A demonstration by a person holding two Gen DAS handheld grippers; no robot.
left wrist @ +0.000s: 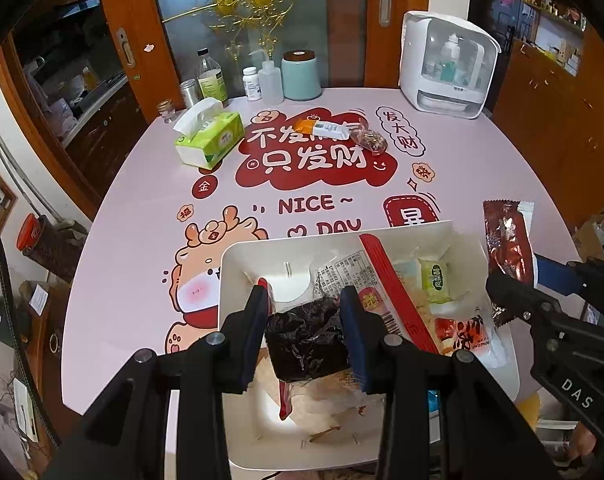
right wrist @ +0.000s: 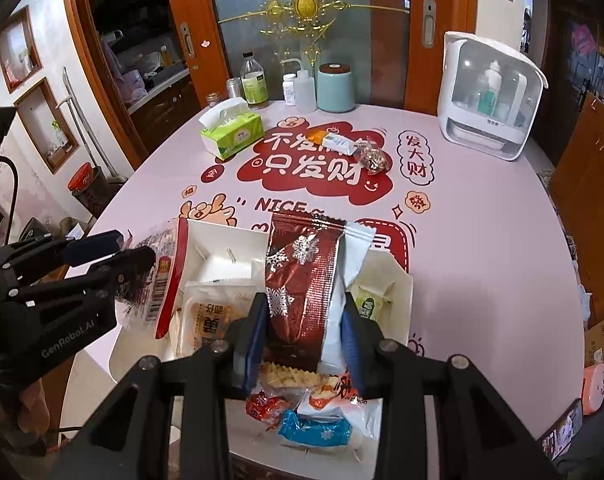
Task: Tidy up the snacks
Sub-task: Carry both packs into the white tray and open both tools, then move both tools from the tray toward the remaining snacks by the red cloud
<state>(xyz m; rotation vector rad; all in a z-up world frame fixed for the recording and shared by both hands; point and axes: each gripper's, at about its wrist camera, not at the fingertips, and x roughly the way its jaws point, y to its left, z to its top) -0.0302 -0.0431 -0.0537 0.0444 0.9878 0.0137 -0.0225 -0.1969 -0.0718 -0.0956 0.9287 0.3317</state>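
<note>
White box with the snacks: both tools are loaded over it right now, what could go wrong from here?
1. The left tool grips the dark seaweed packet low over the white box; letting go could snag the long red-edged packet.
2. The right tool holds the red snowflake packet upright by its lower end, so it may tip or slip.
3. Both tools work close together and could collide.

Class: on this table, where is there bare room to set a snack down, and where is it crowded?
Free: the mat between tissue box and white tray; also right of tray, before the white cabinet. Crowded: the tray, and the back edge by the bottles.
</note>
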